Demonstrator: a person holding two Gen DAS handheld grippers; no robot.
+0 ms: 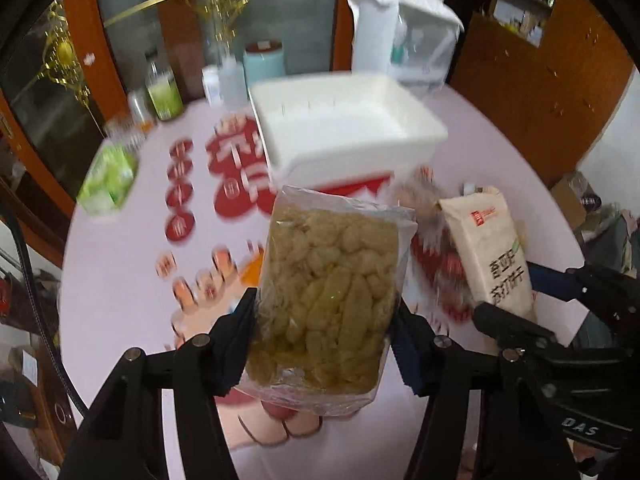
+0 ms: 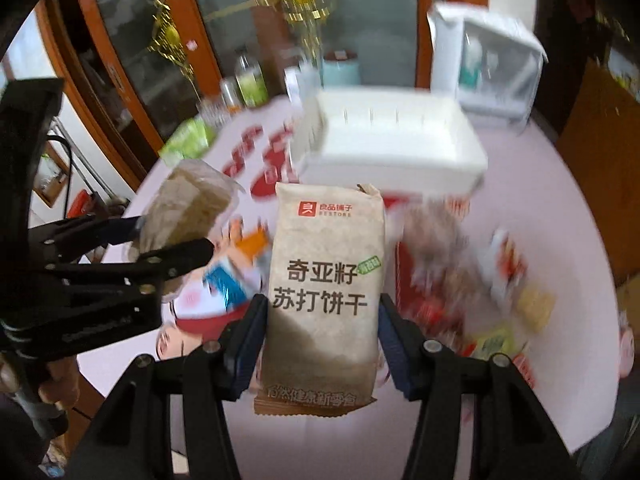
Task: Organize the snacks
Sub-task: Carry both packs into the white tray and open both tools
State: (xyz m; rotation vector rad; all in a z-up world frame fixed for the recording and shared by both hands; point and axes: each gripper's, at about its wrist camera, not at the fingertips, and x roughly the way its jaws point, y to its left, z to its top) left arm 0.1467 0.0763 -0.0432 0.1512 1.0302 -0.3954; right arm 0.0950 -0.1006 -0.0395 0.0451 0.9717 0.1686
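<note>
Both grippers are hovering above the table [image 1: 120,300], side by side, each pointing fwd toward the white bin [image 1: 344,128] at the table's far middle.

Left gripper [image 1: 324,320] is sitting level w/ its 2 fingers clamping the clear bag of puffed snacks [image 1: 332,288] from both sides; jaws are standing about a bag-width apart, pads pressing into the plastic. Bag is standing upright, lifted off the table, just short of the bin.

Right gripper [image 2: 322,340] is doing the same w/ the beige cracker pack [image 2: 326,280]: 2 fingers squeezing its lower half, pack upright w/ the printed face toward the cam, top edge reaching in front of the bin's near wall. In the left wrist view the right gripper [image 1: 532,304] is showing at the right w/ that pack beside the clear bag.

More snack packets [image 2: 480,280] are lying on the table, right of the cracker pack; too blurred to id. A green pack [image 1: 108,180] is lying near the table's left edge. Bottles & jars [image 1: 164,92] are standing behind the bin, plus a white container [image 1: 420,48].
</note>
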